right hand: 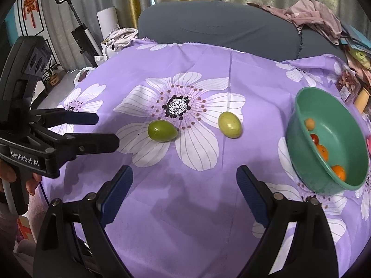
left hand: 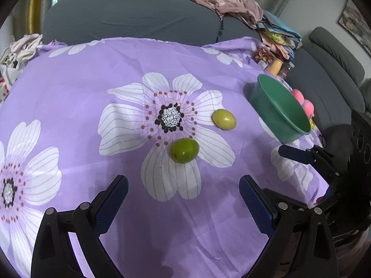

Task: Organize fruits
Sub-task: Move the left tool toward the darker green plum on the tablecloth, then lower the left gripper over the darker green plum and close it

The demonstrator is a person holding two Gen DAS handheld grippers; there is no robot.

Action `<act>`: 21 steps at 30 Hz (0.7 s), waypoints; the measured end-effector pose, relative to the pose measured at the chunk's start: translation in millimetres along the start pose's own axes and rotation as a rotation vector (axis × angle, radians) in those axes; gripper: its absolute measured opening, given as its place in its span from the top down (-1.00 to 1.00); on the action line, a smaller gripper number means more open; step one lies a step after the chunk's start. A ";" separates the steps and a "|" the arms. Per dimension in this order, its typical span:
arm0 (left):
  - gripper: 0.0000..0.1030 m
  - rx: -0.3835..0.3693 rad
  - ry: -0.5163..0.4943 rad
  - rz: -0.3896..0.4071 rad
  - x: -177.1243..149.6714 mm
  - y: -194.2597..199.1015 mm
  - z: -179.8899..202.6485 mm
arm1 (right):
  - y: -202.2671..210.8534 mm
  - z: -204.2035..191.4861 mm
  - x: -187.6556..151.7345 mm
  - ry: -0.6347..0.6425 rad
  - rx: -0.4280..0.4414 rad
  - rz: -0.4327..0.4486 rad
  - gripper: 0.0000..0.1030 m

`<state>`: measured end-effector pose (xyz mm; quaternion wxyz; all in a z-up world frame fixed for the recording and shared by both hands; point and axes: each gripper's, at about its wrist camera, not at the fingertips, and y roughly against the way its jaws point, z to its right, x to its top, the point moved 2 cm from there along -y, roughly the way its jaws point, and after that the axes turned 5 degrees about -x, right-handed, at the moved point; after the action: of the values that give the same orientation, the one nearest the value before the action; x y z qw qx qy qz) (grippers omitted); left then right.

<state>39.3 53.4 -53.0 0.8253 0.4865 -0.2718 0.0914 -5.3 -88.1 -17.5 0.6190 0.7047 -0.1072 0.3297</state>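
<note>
- The left gripper (left hand: 183,194) hangs released over the near part of the cloth (left hand: 76,88), jaws spread wide, nothing between them.
- The right gripper (right hand: 184,185) is likewise spread and empty; bare cloth lies between each gripper and the fruit.
- In the right wrist view the left gripper shows at the left edge, its fingers (right hand: 102,140) pointing toward the green fruit (right hand: 162,131), a gap between them.
- The green fruit (left hand: 184,150) lies on the big flower's near petals in the middle of the cloth, long axis running left to right.
- The yellow fruit (left hand: 224,119) lies apart from it, toward the right edge, on a petal, long axis slanted.
- The bowl (right hand: 301,125) sits tilted near the cloth's right edge, mouth turned toward the right gripper, with small orange and red fruits (right hand: 322,151) inside; their kind is hard to tell.
- From the left wrist the bowl's (left hand: 269,97) contents are hidden by its wall.
- Behind the bowl, pink round things (left hand: 303,103) are half hidden.
- A grey sofa (left hand: 129,16) stands past the far edge, clothes (left hand: 236,4) piled at the far right corner.
</note>
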 end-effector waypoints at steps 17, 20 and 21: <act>-0.87 -0.020 -0.045 -0.048 15.5 -27.7 -5.1 | -37.6 -7.7 9.6 0.002 0.045 -0.058 -0.78; -0.87 -0.021 -0.055 -0.058 15.9 -31.1 -5.7 | -44.2 -9.9 11.2 0.007 0.050 -0.069 -0.78; -0.87 -0.025 -0.057 -0.062 16.1 -32.4 -6.2 | -45.4 -9.9 11.7 0.009 0.054 -0.070 -0.78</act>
<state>68.5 40.3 -71.1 0.8255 0.4869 -0.2811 0.0485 25.7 -66.2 -46.8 0.6113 0.7230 -0.0708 0.3140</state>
